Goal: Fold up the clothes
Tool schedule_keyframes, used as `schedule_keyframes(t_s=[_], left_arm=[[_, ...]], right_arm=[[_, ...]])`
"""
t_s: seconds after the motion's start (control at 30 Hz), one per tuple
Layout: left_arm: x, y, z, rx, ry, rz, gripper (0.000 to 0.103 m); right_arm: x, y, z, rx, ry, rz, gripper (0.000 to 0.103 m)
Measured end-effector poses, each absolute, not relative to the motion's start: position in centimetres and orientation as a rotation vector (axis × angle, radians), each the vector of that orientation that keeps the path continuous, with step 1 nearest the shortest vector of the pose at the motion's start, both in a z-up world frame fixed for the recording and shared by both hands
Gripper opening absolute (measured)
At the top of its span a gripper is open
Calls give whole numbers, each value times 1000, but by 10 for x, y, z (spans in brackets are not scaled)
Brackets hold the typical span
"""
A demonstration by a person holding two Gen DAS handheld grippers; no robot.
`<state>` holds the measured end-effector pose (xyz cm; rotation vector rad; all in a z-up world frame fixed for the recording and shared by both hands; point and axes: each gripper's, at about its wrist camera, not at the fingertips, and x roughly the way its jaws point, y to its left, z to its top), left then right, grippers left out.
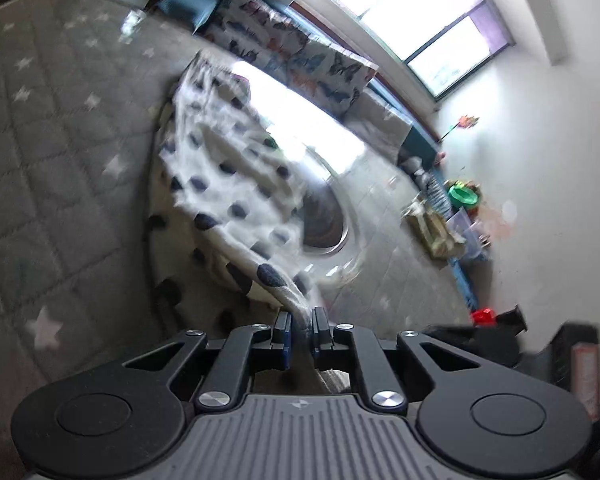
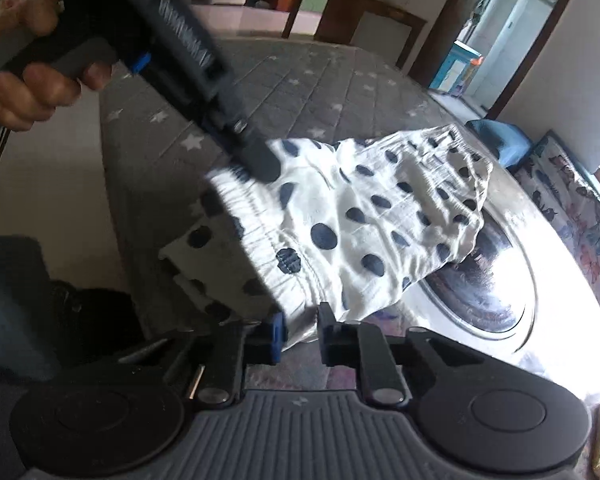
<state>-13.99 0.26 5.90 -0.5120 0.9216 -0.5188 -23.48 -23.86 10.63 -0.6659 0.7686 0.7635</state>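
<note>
A white garment with dark blue polka dots [image 1: 236,184] hangs stretched above a grey star-quilted mattress [image 1: 52,128]. My left gripper [image 1: 302,320] is shut on one gathered corner of it. In the right wrist view the same garment [image 2: 360,216] spreads out in front. My right gripper [image 2: 302,326] is shut on its gathered edge near the waistband. The left gripper [image 2: 256,160] also shows there, held by a hand [image 2: 32,92], clamped on the far corner of the garment.
A shiny round tray or lid [image 2: 496,276] lies on the mattress [image 2: 300,88] under the garment. A butterfly-print cushion [image 1: 300,60] and a blue pillow [image 1: 188,6] lie by the window. Toys and boxes [image 1: 452,216] sit along the wall. A wooden table [image 2: 352,4] stands behind.
</note>
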Motion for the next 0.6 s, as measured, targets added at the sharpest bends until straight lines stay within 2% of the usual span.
schedule_keyframes(t_s=[0.27,0.33,0.4,0.6], left_arm=[[-155,9,45,-407,972,-486,16],[-158,10,41,-380,985,-478,25],[-162,12,43,-350,980,-472,30],[-161,6,69,-295,877,-489,29]], right_arm=[[-233,-243,110,-634,851,865,16],[-230,-250,120,-584,865,890,17],[-223,-259,130,-514,867,895,17],[-194,-273,129,-330,882,878,17]])
